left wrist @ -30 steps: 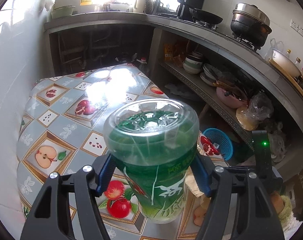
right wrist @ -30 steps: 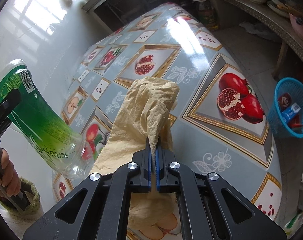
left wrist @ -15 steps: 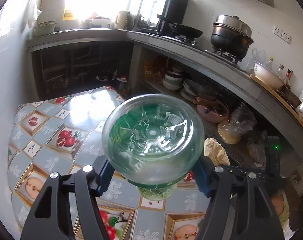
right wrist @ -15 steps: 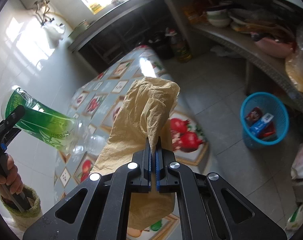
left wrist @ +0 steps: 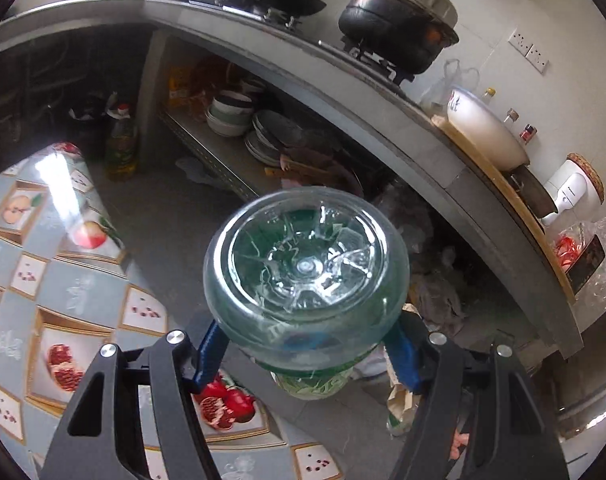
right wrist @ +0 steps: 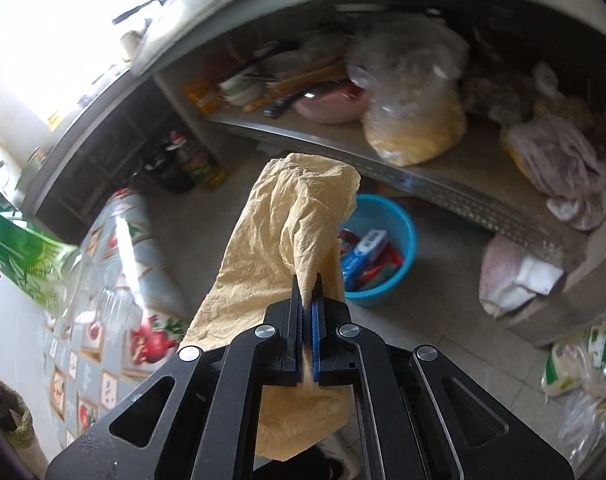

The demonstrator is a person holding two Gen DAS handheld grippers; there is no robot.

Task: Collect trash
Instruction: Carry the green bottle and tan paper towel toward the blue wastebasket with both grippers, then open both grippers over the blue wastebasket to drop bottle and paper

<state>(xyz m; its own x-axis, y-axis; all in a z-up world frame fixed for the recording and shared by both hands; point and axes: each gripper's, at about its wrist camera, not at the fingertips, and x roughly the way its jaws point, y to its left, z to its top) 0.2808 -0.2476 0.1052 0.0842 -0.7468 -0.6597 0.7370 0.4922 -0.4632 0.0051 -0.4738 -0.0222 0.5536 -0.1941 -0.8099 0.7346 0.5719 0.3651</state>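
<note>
The left tongs [left wrist: 307, 354] are clamped on a clear plastic bottle [left wrist: 306, 276] with a green label, the blue pads pressing its sides just behind the base, which faces the left camera and fills the middle of that view. The bottle is held in the air, off the worktop [left wrist: 55, 280], whose fruit-patterned cloth lies low on the left. In the right view the same bottle [right wrist: 43, 276] shows at the left edge, tilted, with its clear base end pointing down toward the worktop [right wrist: 115, 344]. The right tongs [right wrist: 308, 300] are closed nearly flat on a crumpled tan paper [right wrist: 287, 232], pinching a fold of it; the rest of the sheet stands up above the pads and hangs below them. Beyond the paper, on the floor, stands a blue basket [right wrist: 387, 240] with a few wrappers and a small box inside; the paper's upper edge overlaps its left rim in the picture, though the paper is held well above it. Behind the basket runs a low shelf [right wrist: 443, 188] loaded with plastic bags and a pink bowl [right wrist: 331, 104]. In the left view the counter above carries a black pot [left wrist: 399, 28] on a burner.
</note>
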